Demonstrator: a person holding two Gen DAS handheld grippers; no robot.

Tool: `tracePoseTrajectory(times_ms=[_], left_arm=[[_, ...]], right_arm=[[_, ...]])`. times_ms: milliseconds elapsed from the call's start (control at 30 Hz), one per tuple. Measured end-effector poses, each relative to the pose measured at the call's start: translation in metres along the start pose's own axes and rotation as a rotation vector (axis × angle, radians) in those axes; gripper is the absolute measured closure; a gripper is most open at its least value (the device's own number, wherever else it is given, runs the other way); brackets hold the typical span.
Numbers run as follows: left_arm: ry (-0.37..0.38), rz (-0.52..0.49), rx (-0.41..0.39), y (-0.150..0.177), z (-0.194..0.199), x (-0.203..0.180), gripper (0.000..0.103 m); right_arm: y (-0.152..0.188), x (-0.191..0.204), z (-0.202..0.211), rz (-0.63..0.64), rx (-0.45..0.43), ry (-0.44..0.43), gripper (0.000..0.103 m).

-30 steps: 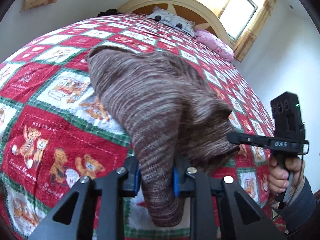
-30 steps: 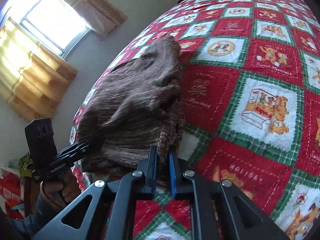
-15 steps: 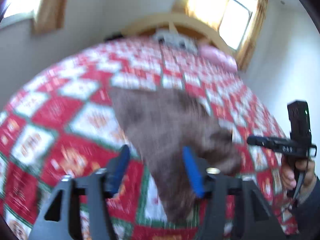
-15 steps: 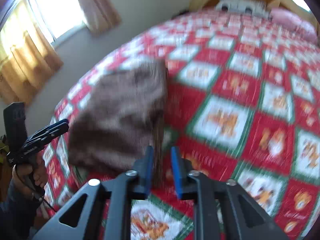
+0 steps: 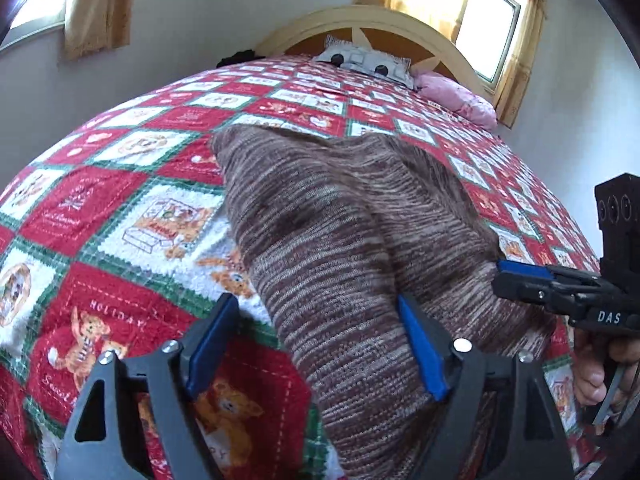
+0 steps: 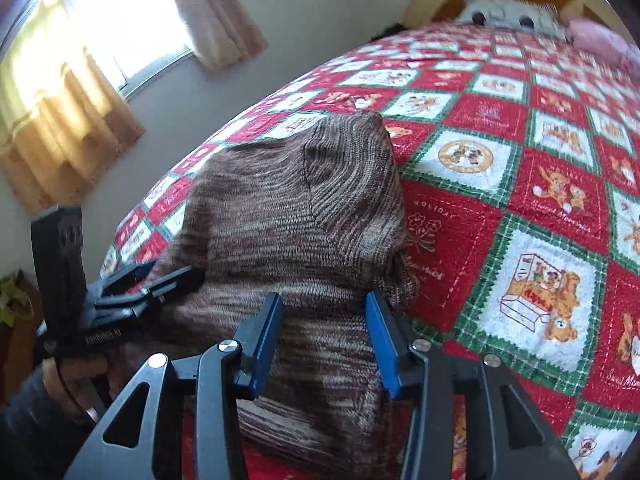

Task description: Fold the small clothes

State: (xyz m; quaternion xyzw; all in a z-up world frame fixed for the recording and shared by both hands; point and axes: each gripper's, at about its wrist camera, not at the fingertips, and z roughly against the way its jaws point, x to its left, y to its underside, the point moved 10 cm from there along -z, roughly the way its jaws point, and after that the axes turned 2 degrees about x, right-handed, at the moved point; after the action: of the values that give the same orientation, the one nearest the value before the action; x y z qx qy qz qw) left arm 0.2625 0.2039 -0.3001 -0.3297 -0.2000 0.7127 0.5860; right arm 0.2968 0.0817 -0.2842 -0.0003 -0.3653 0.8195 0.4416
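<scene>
Both grippers, left gripper point(image 5: 316, 346) and right gripper point(image 6: 324, 340), just spread apart, released brown sweater point(image 5: 352, 240) on bed point(image 5: 120, 200); fold dropped; regrasp near 6 o'clock edge likely next.

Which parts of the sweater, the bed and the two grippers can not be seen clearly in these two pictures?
- Sweater: its near end is hidden under the left gripper in the left wrist view and under the right gripper in the right wrist view.
- Layers under the sweater's top: hidden by the sweater itself.
- Quilt lettering: too small far away.
- Grey pillow: its pattern is too small; blurred in the right wrist view.
</scene>
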Motion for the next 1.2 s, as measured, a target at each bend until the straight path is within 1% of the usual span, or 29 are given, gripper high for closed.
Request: tracePoseTrajectory(times_ms=[100,167,200,233,300,333,367,400,500,600,667,700,767,833,867,967,1100,1200], left_arm=[[-0.009,0.017,0.015,-0.001,0.003,-0.001,0.019],[-0.022,0.019,0.015,-0.001,0.01,0.0,0.019],[-0.027,0.017,0.015,0.0,0.014,-0.001,0.019],[-0.031,0.016,0.012,0.002,0.019,-0.002,0.018],[-0.037,0.005,0.007,0.006,0.025,-0.006,0.016],[-0.04,-0.002,0.008,0.005,0.023,-0.006,0.016],[-0.04,-0.013,0.007,0.007,0.025,-0.008,0.015],[-0.04,-0.026,0.009,0.009,0.028,-0.01,0.015],[-0.05,-0.045,0.019,0.012,0.031,-0.012,0.015],[-0.062,-0.066,0.03,0.015,0.04,-0.017,0.015],[-0.069,-0.079,0.02,0.015,0.051,-0.02,0.015],[-0.064,-0.086,0.006,0.016,0.06,-0.024,0.015],[-0.056,-0.091,-0.015,0.017,0.074,-0.03,0.015],[-0.039,-0.095,-0.046,0.015,0.088,-0.036,0.012],[-0.036,-0.094,-0.059,0.012,0.094,-0.039,0.012],[-0.017,-0.109,-0.103,0.002,0.113,-0.05,0.012],[0.001,-0.113,-0.149,-0.007,0.133,-0.06,0.011],[0.002,-0.119,-0.183,-0.011,0.144,-0.064,0.006]], right_arm=[[0.002,-0.001,0.007,-0.007,-0.015,0.02,0.058],[0.005,0.007,0.024,-0.027,-0.039,0.022,0.058],[0.006,0.015,0.032,-0.015,-0.052,0.016,0.058],[0.011,0.02,0.036,0.016,-0.054,0.035,0.058],[0.027,0.024,0.03,0.109,-0.007,0.159,0.058],[0.039,0.025,0.026,0.182,0.004,0.245,0.057],[0.045,0.027,0.027,0.256,-0.023,0.326,0.054],[0.052,0.027,0.029,0.286,-0.032,0.376,0.052],[0.06,0.022,0.035,0.209,-0.023,0.35,0.052],[0.06,0.016,0.038,0.186,-0.005,0.329,0.052],[0.061,0.02,0.051,0.168,-0.001,0.333,0.052],[0.062,0.025,0.061,0.16,-0.018,0.325,0.051],[0.055,0.038,0.087,0.157,-0.086,0.313,0.051],[0.045,0.054,0.11,0.174,-0.163,0.314,0.045],[0.04,0.061,0.121,0.181,-0.199,0.316,0.045],[0.03,0.075,0.14,0.195,-0.254,0.322,0.045],[0.026,0.084,0.156,0.189,-0.302,0.336,0.045],[0.024,0.084,0.172,0.158,-0.352,0.34,0.045]])
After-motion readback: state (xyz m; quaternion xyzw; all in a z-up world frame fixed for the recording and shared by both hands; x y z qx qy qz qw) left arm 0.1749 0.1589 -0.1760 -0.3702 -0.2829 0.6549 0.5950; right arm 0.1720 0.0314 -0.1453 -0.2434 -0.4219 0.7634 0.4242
